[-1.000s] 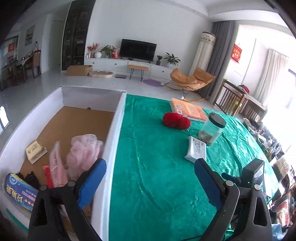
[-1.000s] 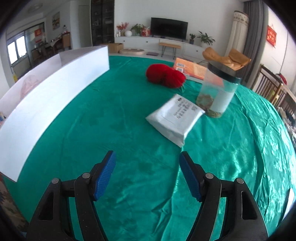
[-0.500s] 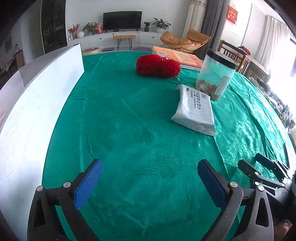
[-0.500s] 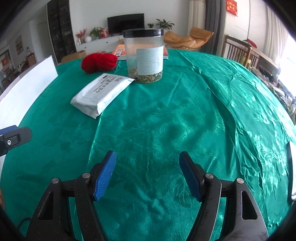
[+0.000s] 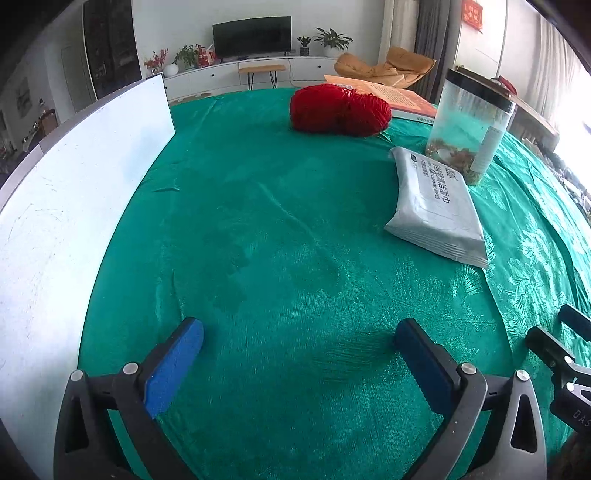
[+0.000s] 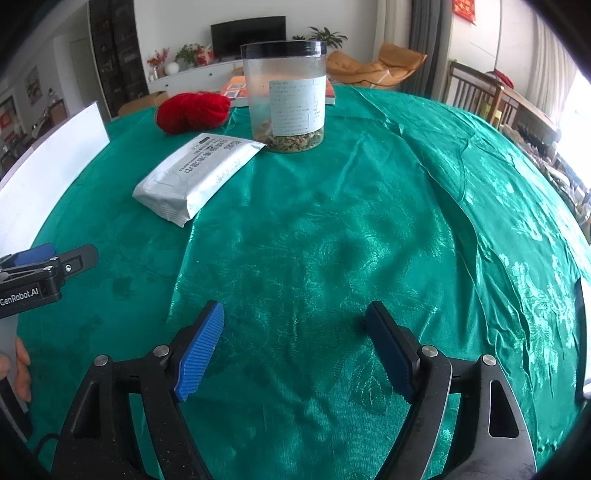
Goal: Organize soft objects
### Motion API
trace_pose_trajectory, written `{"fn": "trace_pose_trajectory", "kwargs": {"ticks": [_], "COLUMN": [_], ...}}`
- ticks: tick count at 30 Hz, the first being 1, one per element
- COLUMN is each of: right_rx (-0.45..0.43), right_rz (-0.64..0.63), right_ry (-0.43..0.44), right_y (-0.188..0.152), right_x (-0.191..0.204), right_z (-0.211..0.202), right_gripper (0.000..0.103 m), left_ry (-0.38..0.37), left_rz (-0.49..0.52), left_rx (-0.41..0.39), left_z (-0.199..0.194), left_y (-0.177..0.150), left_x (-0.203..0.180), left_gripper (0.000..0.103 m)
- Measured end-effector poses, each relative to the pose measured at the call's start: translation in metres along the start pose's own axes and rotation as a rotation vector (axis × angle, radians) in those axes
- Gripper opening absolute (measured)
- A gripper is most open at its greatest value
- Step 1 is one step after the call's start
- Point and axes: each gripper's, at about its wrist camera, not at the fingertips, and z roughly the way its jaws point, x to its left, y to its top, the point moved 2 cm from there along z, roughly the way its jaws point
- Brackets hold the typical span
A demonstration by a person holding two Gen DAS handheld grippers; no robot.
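The left gripper [image 5: 299, 341] has its jaws wide apart, and nothing is between them but green cloth. The right gripper [image 6: 293, 332] has its jaws opening, also with only cloth between them. Both point down at the desk [image 5: 280, 258], which is covered by a shiny green cloth with a leaf pattern and some wrinkles.

From the right wrist view, the left gripper [image 6: 48, 266] shows at the left edge, and its side reads "GenRobot.AI". A bit of a hand [image 6: 14, 369] shows below it.

The landmark here is the one clear jar [image 6: 286, 96]. It stands upright with a black lid, a white label with tiny print too small to read, and brown bits at the bottom. One soft white pack [image 6: 195, 173] lies flat just in front of the jar, its far corner touching or nearly touching it. The pack has printed writing on top that I cannot read. One ball of red yarn [image 6: 192, 110] lies to the left of the jar, behind the pack. One orange book [image 6: 236, 90] lies flat behind the jar.

Well to the left of the jar stands the white wall of a box [image 5: 74, 206] at the edge of the desk.

Far behind the jar is a living room with one black TV [image 5: 253, 35] on a long white cabinet, some potted plants, one tan chair [image 5: 388, 66], grey curtains and a red sign on the wall.
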Motion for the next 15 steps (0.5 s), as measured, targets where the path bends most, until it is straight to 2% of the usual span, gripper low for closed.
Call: {"fn": "trace_pose_trajectory", "kwargs": {"ticks": [15], "right_rx": [0.001], "right_rz": [-0.001], "right_ry": [0.001], "right_y": [0.0], "right_x": [0.0004], "right_z": [-0.0005], "right_gripper": [0.083], "left_ry": [-0.008], "left_rz": [0.001], "left_rx": [0.0], "left_z": [0.0004], "left_y": [0.0001], "left_x": [0.0004], "left_gripper": [0.103]}}
